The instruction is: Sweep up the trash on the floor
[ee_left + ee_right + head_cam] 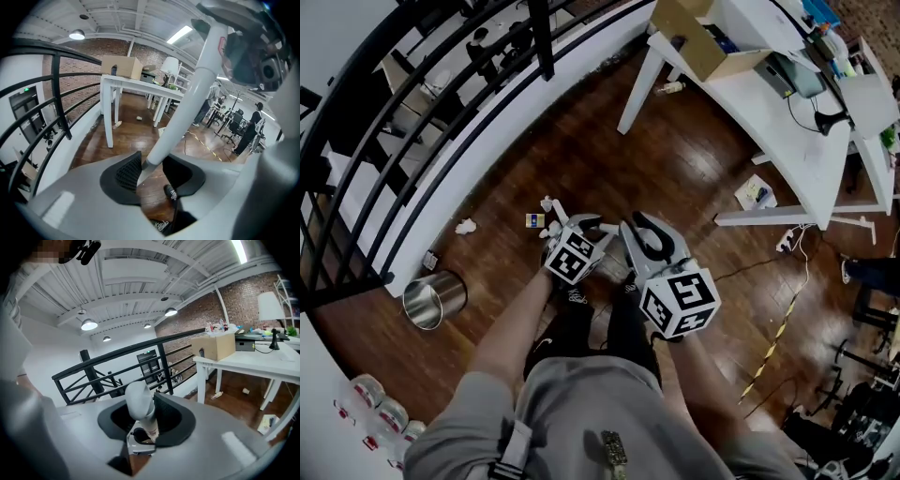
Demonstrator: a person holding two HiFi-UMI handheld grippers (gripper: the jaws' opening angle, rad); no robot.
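We find the left gripper (152, 174) closed wide round a white pole (187, 108), and the right gripper (143, 420) clamped narrowly on a white handle (139, 401). Crumpled paper (466, 226) lies on the floor (581, 150), left of both. We advise firm grips and low strokes.

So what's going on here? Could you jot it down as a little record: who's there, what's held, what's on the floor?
Who: a person standing on a wooden floor
Left gripper: closed on a white pole
Right gripper: closed on a white handle
Litter: crumpled paper, small carton, bottle by the table leg
Bin: metal bin, near the railing
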